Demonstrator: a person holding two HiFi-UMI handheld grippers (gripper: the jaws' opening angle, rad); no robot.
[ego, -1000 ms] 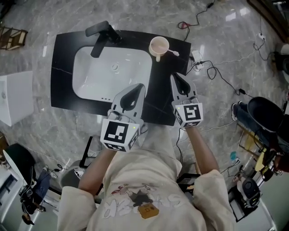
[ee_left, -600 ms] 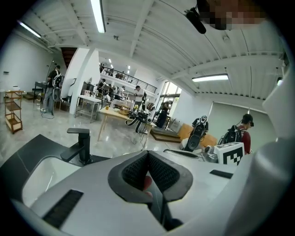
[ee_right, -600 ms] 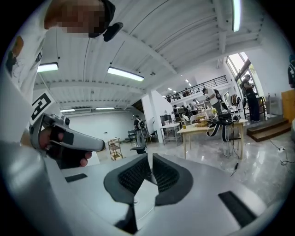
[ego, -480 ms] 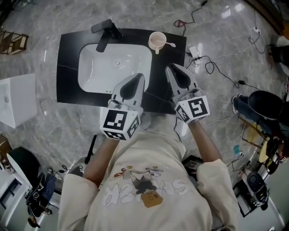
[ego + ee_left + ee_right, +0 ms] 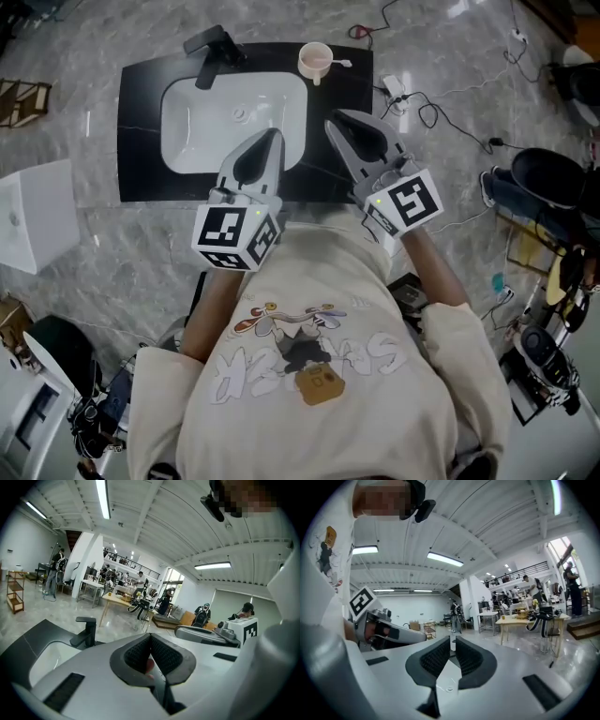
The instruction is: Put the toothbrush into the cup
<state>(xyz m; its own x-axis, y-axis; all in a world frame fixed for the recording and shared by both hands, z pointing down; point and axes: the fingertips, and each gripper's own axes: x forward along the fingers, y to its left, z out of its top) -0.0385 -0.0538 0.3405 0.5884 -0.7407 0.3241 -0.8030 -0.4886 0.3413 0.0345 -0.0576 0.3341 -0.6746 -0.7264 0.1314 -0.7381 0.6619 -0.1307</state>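
A pale cup [image 5: 315,60] stands on the black counter [image 5: 139,122] at the back right of the white sink [image 5: 202,131]. A white toothbrush [image 5: 340,64] sticks out of the cup to the right. My left gripper [image 5: 272,139] hangs shut and empty above the sink's front right. My right gripper [image 5: 334,124] is held beside it over the counter, also shut with nothing in it. Both are well short of the cup. In the left gripper view, the pads [image 5: 161,656] meet, and the faucet [image 5: 86,631] shows beyond them. The right gripper [image 5: 453,641] points out level into the hall.
A black faucet [image 5: 212,52] sits at the counter's back left. A white box [image 5: 33,211] stands on the marble floor at the left. Cables and a power strip [image 5: 392,89] lie to the counter's right. Dark equipment [image 5: 539,183] crowds the right side.
Both grippers have risen toward the head camera and away from the counter, the right one more. The cup and toothbrush have not moved on the counter.
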